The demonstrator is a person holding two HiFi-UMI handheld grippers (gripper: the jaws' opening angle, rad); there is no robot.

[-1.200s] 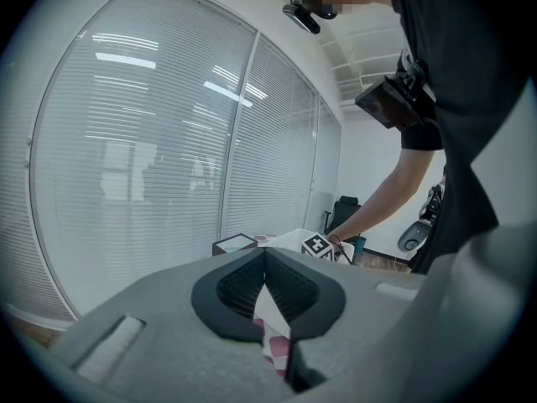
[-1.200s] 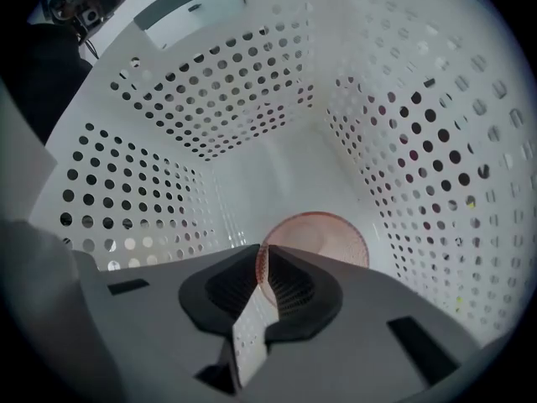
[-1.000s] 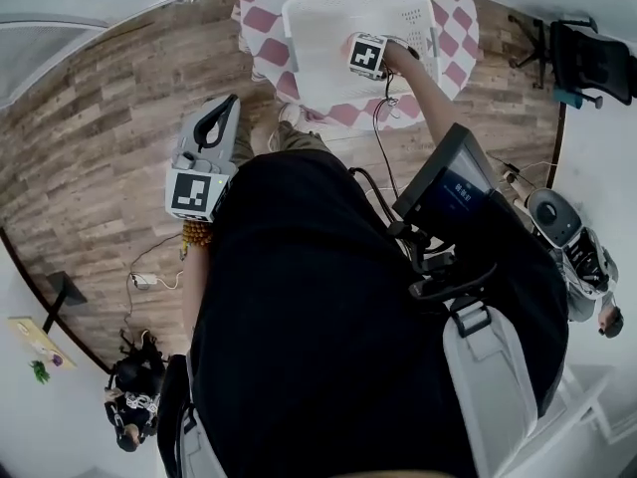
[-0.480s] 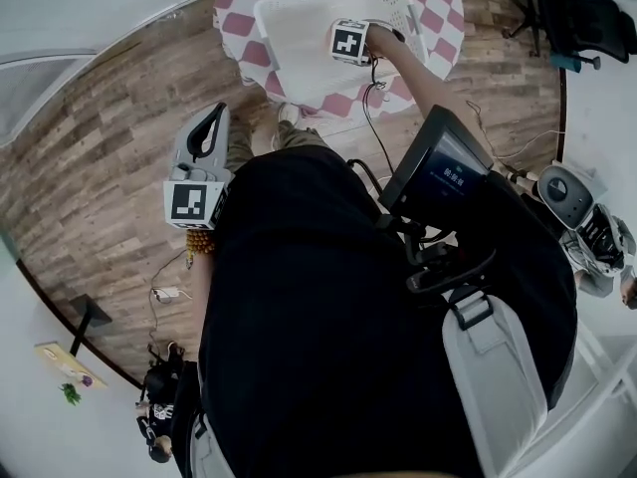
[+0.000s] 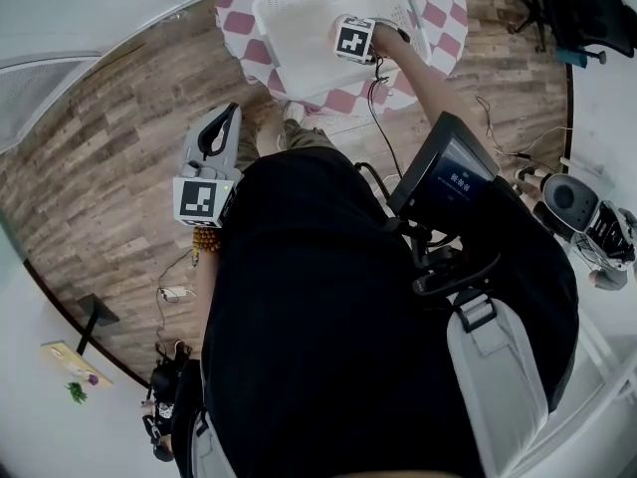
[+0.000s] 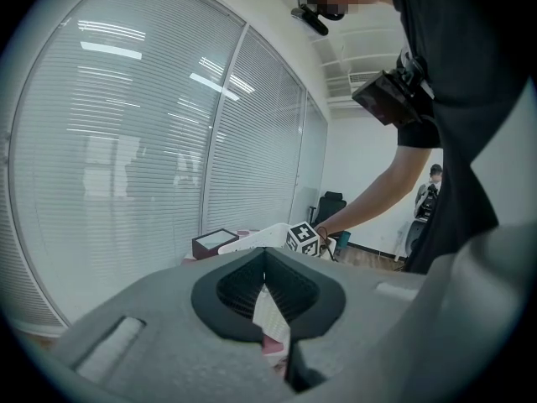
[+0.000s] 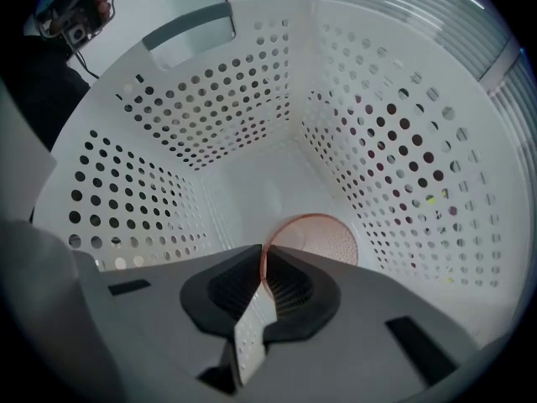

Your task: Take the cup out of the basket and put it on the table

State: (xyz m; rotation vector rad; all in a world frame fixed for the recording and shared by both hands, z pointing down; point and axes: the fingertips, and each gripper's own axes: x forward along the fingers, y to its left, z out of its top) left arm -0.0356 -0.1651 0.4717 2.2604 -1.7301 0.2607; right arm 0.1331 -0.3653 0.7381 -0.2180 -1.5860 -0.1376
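A pale pink translucent cup (image 7: pixel 325 237) stands on the floor of the white perforated basket (image 7: pixel 210 116). My right gripper (image 7: pixel 265 267) reaches down inside the basket, and its pads are closed on the near rim of the cup. In the head view, the right gripper (image 5: pixel 343 36) with its marker cube sits inside the basket (image 5: pixel 294 23) on the checkered table (image 5: pixel 343 100). My left gripper (image 5: pixel 221 127) hangs at the person's left side over the floor, shut and holding nothing. In the left gripper view, its jaws (image 6: pixel 265 263) meet.
The basket has a grey handle (image 7: pixel 189 25) on its far rim. A dark box (image 6: pixel 214 242) rests on the table beside the basket (image 6: pixel 256 238). An office chair (image 5: pixel 587 13) and a round grey device (image 5: pixel 567 197) are off to the right on the wood floor.
The right gripper has stayed down in the basket, shifting slightly toward its middle. The left gripper has hardly moved. The head view has swung a little.
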